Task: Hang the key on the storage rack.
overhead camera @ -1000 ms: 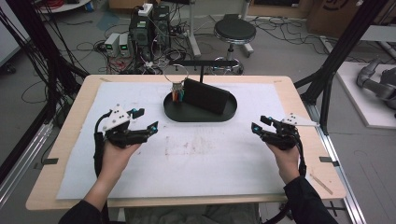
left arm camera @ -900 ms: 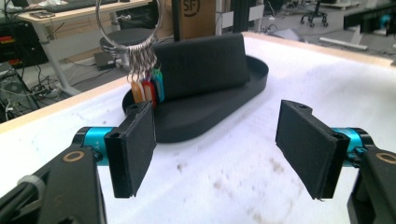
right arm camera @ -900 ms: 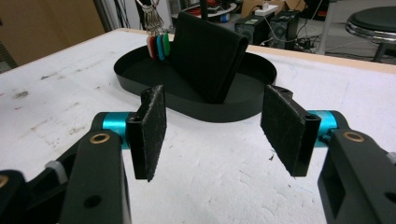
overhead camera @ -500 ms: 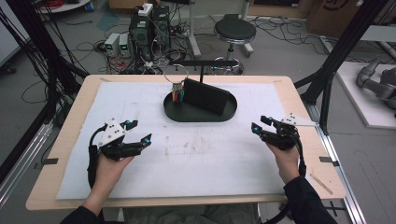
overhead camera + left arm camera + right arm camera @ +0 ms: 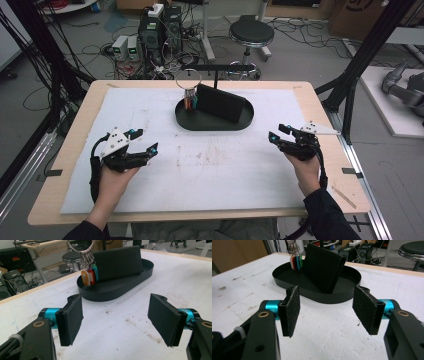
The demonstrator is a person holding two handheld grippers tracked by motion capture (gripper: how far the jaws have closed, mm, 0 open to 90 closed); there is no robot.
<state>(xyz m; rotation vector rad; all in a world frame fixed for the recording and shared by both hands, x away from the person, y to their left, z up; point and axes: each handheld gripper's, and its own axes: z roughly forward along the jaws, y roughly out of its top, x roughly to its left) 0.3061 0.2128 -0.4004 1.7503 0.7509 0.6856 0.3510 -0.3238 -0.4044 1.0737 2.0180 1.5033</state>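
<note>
I see my left hand-held gripper (image 5: 142,141) with jaws apart above the worktop (image 5: 210,165). My right hand-held gripper (image 5: 278,134) has just opened wider, holding nothing, both facing the black tray (image 5: 214,122).

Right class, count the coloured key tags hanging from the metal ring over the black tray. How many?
4, hanging side by side at the tray's end, beside the upright black wallet: orange-yellow tag, red tag, blue tag and green tag. More could be hidden behind these.
</note>
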